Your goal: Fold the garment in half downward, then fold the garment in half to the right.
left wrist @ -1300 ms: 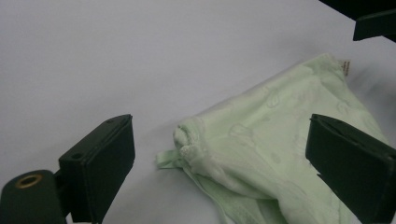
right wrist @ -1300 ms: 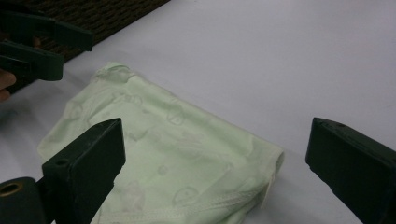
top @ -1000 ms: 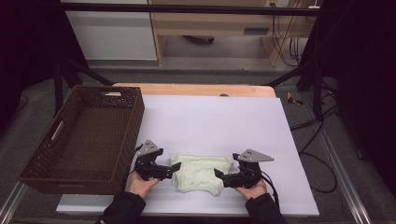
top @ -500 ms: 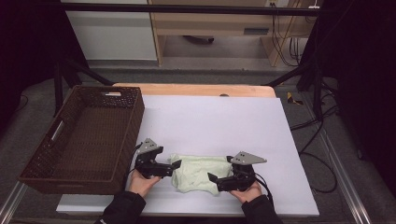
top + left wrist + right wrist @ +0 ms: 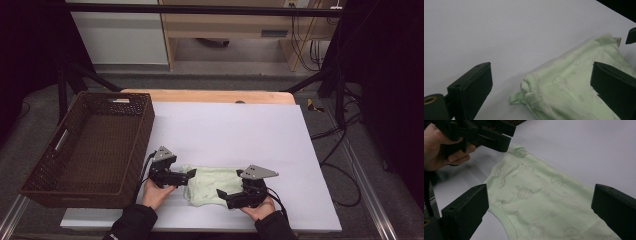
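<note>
A pale green printed garment [image 5: 212, 184] lies folded on the white table sheet [image 5: 240, 130], near the front edge. My left gripper [image 5: 191, 176] is at its left end, open, its tips at the cloth's bunched corner [image 5: 531, 87]. The left gripper view has the garment [image 5: 574, 85] running between the wide-apart jaws of the left gripper [image 5: 540, 72]. My right gripper [image 5: 223, 194] is at the garment's near right edge, open, low over the cloth. In the right gripper view the garment [image 5: 536, 195] and its stitched hem lie between that gripper's jaws [image 5: 540, 193].
A dark brown wicker basket [image 5: 145, 130] with nothing in it stands at the left, just beside the left hand. A wooden strip [image 5: 210, 96] borders the table's far edge. The other hand [image 5: 439, 147] and its gripper [image 5: 499, 135] appear at the top left of the right gripper view.
The right gripper has moved left and toward the front edge, closing in on the garment's near right part. The left gripper and the garment have barely shifted.
</note>
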A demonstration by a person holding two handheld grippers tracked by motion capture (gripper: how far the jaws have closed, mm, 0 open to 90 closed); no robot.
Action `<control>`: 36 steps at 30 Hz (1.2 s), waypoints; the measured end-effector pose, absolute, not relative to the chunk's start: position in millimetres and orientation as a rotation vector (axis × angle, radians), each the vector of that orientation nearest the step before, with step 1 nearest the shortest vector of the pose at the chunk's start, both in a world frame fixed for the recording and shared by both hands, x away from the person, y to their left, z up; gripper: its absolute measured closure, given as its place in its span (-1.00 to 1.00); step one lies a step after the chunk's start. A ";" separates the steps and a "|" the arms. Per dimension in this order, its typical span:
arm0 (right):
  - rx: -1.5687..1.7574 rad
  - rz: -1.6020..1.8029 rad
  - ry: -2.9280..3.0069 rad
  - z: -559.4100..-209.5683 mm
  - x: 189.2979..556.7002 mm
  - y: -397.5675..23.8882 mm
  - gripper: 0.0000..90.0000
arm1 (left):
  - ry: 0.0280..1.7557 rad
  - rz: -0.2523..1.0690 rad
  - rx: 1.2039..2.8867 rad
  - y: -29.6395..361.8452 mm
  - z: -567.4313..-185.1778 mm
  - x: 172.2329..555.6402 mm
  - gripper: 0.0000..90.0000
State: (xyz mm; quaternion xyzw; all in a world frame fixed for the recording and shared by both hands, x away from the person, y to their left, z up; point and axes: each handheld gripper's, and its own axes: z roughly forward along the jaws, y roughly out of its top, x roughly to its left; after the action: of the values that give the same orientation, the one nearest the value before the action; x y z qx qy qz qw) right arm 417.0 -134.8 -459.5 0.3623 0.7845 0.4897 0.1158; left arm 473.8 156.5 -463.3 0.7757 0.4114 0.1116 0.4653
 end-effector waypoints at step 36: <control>1.007 1.356 2.399 -468.0 412.1 -103.2 -0.93 | 1.105 0.253 1.970 146.2 -484.6 483.8 0.42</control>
State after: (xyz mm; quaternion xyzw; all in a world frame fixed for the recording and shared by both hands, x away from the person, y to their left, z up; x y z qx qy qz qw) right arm 412.1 -103.2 -468.0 0.3415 0.8133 0.4596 0.1036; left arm 483.8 146.2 -484.6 0.7862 0.4410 0.1011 0.4209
